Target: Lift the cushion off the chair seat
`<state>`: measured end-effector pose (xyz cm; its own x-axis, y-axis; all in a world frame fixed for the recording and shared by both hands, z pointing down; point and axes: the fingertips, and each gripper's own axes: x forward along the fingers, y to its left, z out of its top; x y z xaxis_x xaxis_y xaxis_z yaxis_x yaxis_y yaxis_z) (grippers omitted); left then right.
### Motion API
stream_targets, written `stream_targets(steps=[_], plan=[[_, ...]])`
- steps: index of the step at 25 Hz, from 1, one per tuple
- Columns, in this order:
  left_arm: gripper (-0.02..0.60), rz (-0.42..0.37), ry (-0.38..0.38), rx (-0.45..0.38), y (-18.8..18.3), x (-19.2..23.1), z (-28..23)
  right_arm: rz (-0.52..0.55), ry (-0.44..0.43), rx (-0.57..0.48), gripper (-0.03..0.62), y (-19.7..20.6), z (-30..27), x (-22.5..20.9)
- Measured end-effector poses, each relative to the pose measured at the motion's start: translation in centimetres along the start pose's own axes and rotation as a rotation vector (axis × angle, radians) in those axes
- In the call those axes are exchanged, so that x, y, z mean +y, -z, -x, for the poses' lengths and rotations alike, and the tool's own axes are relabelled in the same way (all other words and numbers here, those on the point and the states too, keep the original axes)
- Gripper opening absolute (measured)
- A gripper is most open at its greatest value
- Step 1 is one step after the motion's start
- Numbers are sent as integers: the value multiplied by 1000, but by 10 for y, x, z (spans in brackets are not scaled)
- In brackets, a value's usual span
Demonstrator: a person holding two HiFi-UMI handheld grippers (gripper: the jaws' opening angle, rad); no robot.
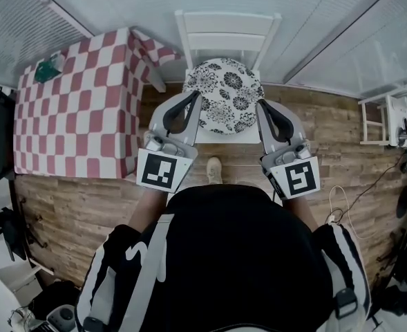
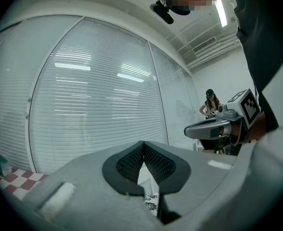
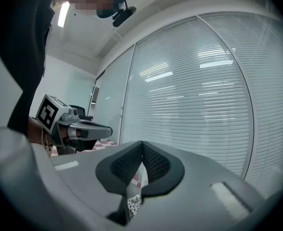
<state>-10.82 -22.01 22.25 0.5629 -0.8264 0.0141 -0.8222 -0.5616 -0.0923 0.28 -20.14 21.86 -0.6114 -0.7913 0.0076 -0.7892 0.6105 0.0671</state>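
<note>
A round cushion (image 1: pixel 224 94) with a black-and-white flower print lies on the seat of a white wooden chair (image 1: pixel 227 33). My left gripper (image 1: pixel 194 97) is at the cushion's left edge and my right gripper (image 1: pixel 260 105) at its right edge, both pointing level toward the chair. In the left gripper view the left gripper (image 2: pixel 143 146) has its tips together with nothing between them, and a strip of the cushion (image 2: pixel 152 203) shows below. The right gripper (image 3: pixel 142 146) is likewise shut and empty above a strip of the cushion (image 3: pixel 133 203).
A table with a red-and-white checked cloth (image 1: pixel 72 116) stands close to the chair's left, a green object (image 1: pixel 50 68) on its far corner. Slatted blinds (image 1: pixel 341 19) run behind the chair. A white rack (image 1: pixel 390 116) and floor cables (image 1: pixel 348 199) are at the right.
</note>
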Motion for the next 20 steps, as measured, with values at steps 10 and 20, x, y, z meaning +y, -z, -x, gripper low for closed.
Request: stream_targets(steps=[10, 20], plan=[[1, 8, 15, 3, 4, 2, -16, -7, 11, 13, -6, 3, -7, -16], [0, 9, -21, 9, -1, -3, -27, 7, -33, 21, -6, 2, -7, -33]])
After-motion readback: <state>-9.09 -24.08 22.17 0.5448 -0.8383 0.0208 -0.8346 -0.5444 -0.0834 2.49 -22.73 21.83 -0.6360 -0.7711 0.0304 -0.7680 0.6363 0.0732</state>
